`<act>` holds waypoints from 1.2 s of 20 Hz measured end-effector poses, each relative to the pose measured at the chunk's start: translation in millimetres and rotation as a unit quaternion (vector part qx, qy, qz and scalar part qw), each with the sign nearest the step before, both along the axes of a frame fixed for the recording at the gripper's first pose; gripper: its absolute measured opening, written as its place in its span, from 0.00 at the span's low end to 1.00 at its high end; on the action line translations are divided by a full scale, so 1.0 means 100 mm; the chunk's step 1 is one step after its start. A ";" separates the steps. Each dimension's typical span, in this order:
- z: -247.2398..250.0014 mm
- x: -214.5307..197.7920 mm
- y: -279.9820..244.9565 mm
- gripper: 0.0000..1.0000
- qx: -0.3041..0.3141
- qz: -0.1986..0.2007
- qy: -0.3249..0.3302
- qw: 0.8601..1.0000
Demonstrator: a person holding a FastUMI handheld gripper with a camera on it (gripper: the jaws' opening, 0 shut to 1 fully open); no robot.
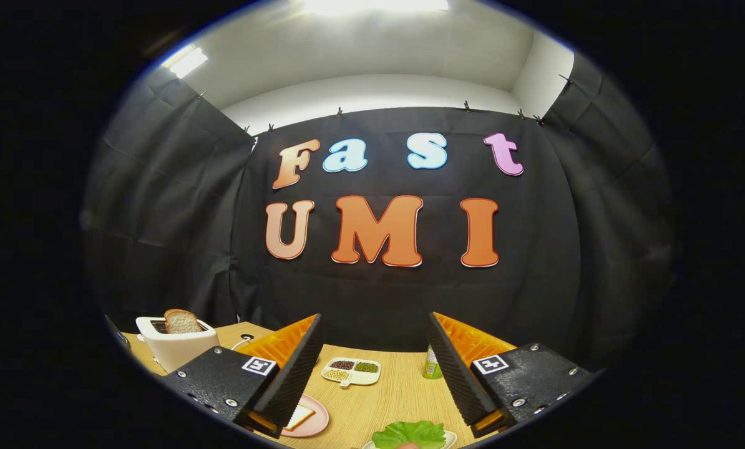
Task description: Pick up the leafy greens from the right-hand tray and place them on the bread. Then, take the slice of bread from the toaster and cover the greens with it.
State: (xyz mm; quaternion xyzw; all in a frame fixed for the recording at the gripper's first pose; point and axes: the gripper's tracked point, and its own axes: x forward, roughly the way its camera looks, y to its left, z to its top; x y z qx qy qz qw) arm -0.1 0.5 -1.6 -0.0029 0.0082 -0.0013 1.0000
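hanging above the tabletop (397, 393), the tool (372, 368) has its fingers (294, 368) spread wide with nothing between them. each finger mount carries a small square black-and-white marker; no readable writing shows on any thing. just below the gap, near the right finger, the greens (410, 433) lie on a white tray (448, 440), flat, ruffled and bright green. beside the left finger a pink plate (315, 425) holds a pale bread slice (300, 416). bare wood lies open between the fingers. beyond them sit a white divided dish (352, 371) of beans and a green can (432, 366), its label too small to read. off to the left a white toaster (176, 346) stands near the tabletop's edge, a browned toast (181, 322) sticking up from its slot.
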 end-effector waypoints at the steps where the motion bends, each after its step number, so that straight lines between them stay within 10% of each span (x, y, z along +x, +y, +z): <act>1: 0.00 0.00 0.00 0.99 0.000 -0.001 0.000 1.000; 24: -0.17 -0.01 -0.06 0.99 -0.011 -0.017 0.031 0.999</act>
